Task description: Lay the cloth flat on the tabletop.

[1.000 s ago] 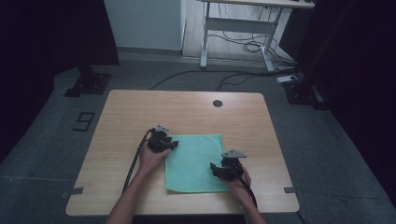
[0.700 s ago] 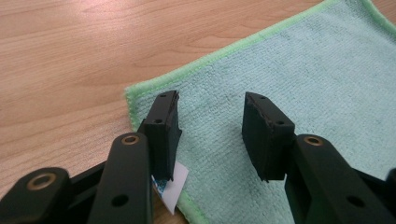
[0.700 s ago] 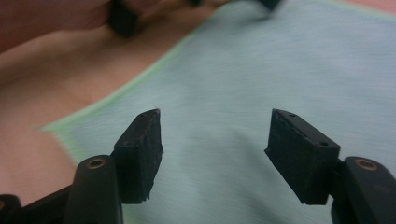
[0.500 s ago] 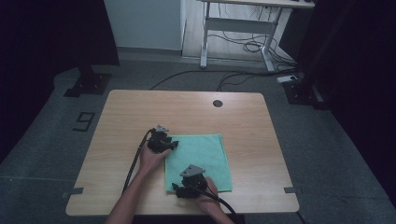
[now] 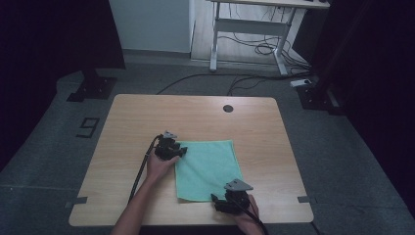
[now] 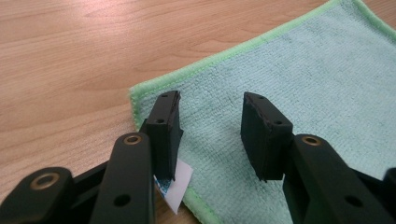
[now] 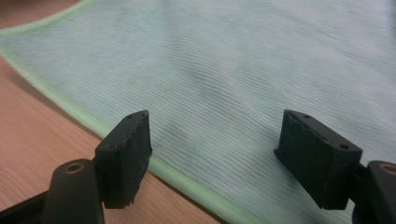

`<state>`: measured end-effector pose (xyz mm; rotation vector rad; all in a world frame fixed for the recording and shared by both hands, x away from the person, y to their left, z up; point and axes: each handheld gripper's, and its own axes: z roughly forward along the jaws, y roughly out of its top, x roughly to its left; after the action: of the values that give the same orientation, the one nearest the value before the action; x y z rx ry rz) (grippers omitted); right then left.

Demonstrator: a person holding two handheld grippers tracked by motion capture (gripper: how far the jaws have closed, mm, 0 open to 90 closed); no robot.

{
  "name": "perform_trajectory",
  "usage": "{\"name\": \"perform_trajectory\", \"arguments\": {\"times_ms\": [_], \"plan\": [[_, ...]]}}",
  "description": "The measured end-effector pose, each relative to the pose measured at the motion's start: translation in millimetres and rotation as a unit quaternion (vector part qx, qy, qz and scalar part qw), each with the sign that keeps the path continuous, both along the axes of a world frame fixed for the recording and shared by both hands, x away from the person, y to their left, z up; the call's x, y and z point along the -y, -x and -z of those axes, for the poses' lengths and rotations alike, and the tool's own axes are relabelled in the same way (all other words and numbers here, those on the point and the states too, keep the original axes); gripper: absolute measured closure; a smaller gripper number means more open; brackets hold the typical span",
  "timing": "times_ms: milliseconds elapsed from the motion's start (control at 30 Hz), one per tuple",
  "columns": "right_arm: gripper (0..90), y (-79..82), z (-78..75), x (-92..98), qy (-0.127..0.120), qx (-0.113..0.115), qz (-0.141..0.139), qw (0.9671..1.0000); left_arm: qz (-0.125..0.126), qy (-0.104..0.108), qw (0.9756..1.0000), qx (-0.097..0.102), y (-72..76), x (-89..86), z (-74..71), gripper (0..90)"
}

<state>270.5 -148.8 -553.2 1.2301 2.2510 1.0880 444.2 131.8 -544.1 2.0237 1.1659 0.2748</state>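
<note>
Cloth (image 5: 208,168), a green square, lies flat on the wooden table (image 5: 195,112) near its front edge. Left gripper (image 5: 170,148) rests at the cloth's far left corner, jaws parted over the fabric. Right gripper (image 5: 230,201), at the near edge, has just been opening; nothing is pinched between its jaws.

Spread black fingers (image 7: 125,156) over green-edged teal cloth (image 7: 233,70) on wooden table (image 7: 32,140).

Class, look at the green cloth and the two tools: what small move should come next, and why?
Probably ease the right tool forward and shut it on the near hem of the green cloth. Its jaws have just been opening and straddle that edge without pinching; the left tool stands open over the far-left corner.
</note>
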Motion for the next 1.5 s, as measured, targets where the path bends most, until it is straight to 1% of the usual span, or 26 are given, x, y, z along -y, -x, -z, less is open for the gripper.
{"name": "perform_trajectory", "arguments": {"times_ms": [133, 200, 300, 433, 567, 633, 833, 900, 933, 967, 1067, 1167, 1267, 1333, 1367, 1433, 1500], "plan": [[25.8, 2.8, 0.0, 17.6, -0.001, -0.003, 0.029, 0.9996, 0.002, -0.001, 1.0000, -0.001, -1.9, 0.8, -0.3, 57.4], [25.9, 4.3, 0.1, 24.6, -0.006, -0.003, 0.042, 0.9991, 0.001, 0.002, 1.0000, 0.000, -2.7, 1.5, 0.1, 57.4], [26.0, 6.5, 0.4, 30.6, -0.004, -0.003, 0.046, 0.9989, 0.001, -0.001, 1.0000, 0.000, -3.5, 4.3, -0.2, 56.4], [26.1, 8.0, 0.4, 35.5, -0.010, -0.004, 0.048, 0.9988, 0.004, -0.011, 0.9999, 0.004, -4.5, 11.0, -0.5, 54.2], [26.2, 8.9, -0.3, 37.3, -0.015, -0.009, 0.049, 0.9987, 0.005, -0.010, 0.9999, 0.007, -6.3, 17.3, 0.0, 53.6], [27.1, 10.4, -0.1, 38.9, -0.014, -0.008, 0.049, 0.9987, 0.006, -0.012, 0.9999, 0.008, -6.4, 19.0, -0.1, 53.2], [27.2, 15.7, -0.1, 41.3, -0.014, -0.007, 0.053, 0.9985, 0.010, -0.013, 0.9998, 0.009, -6.3, 21.4, 0.0, 51.1], [26.2, 13.9, -0.7, 42.5, -0.022, -0.011, 0.053, 0.9983, 0.009, -0.010, 0.9999, 0.007, -6.4, 21.3, -0.6, 50.8], [26.2, 13.0, -1.8, 42.9, -0.024, -0.010, 0.056, 0.9981, 0.010, -0.011, 0.9999, 0.006, -6.0, 20.6, -1.6, 50.3], [26.4, 12.6, -3.7, 43.0, -0.024, -0.003, 0.057, 0.9981, 0.011, -0.014, 0.9998, 0.008, -5.1, 19.6, -3.2, 49.6], [27.0, 11.5, -12.3, 38.6, -0.034, 0.014, 0.048, 0.9982, 0.010, -0.013, 0.9997, 0.019, -2.1, 12.7, -11.4, 48.5], [27.6, 8.8, -18.3, 26.5, -0.040, 0.019, 0.028, 0.9986, 0.000, -0.011, 0.9994, 0.032, -0.5, 2.1, -20.8, 48.6], [28.1, 7.0, -21.5, 12.0, -0.040, 0.025, 0.006, 0.9989, -0.008, -0.008, 0.9994, 0.034, -0.2, -8.9, -26.3, 48.6], [28.9, 5.4, -23.4, 3.5, -0.041, 0.027, -0.006, 0.9988, -0.014, -0.010, 0.9993, 0.033, -0.3, -14.5, -27.8, 48.2], [29.1, 4.3, -24.3, -0.5, -0.040, 0.028, -0.012, 0.9987, -0.018, -0.015, 0.9992, 0.034, -0.6, -16.4, -28.0, 47.3], [29.3, 2.3, -26.4, -9.1, -0.033, 0.031, -0.020, 0.9988, -0.022, -0.013, 0.9992, 0.029, -1.5, -19.0, -27.8, 46.8], [29.5, 0.1, -28.1, -16.7, -0.033, 0.032, -0.027, 0.9986, -0.023, -0.013, 0.9993, 0.028, -2.2, -19.9, -27.3, 46.8]]}}
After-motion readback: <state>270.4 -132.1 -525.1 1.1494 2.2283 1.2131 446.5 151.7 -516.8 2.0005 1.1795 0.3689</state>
